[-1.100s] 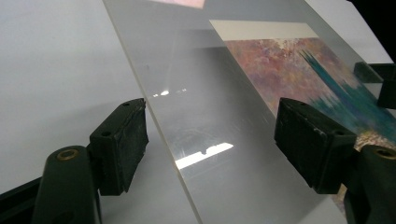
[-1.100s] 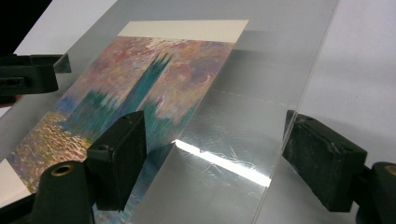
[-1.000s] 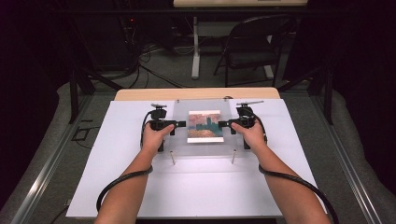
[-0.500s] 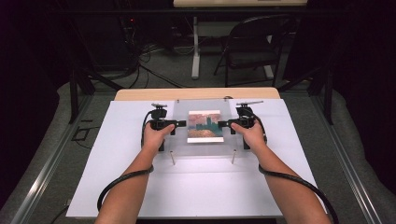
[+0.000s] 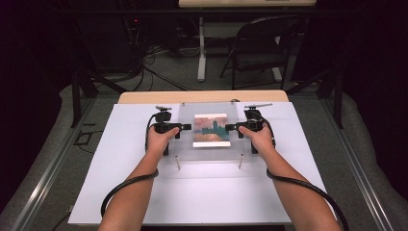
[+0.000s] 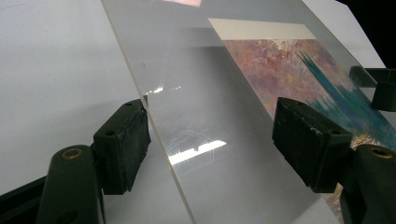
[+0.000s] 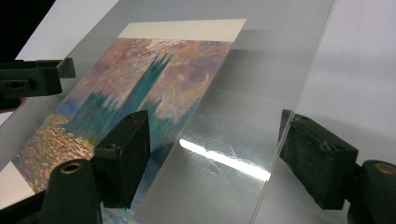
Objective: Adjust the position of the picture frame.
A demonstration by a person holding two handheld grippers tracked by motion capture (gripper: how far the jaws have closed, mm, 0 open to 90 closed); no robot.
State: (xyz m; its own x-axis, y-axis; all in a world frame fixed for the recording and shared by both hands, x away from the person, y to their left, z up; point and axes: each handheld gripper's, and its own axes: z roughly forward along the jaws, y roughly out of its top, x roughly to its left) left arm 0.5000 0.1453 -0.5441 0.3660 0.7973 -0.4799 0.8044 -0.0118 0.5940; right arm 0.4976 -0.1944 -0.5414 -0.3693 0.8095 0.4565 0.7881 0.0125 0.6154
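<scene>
- From the high view we see the whole table, white on top with a wooden strip along its far edge, and a clear sheet lying near that far edge, midway between the left and right edges.
- A picture sits at the middle of the sheet; in the right gripper view the picture shows a dark green tower against a pink sky over golden water, detail we cannot make out from above.
- The high view alone gives us two small pegs standing at the sheet's near edge.
- The left gripper straddles the sheet's left edge: the jaws stand wide apart, one under and one over the sheet, neither pad pressing it.
- The right gripper straddles the right edge the same way; its jaws have just been closing a little, with the sheet between them, and gaps show on both sides.
- Each gripper view shows us the other gripper's jaw tips at the far edge.
</scene>
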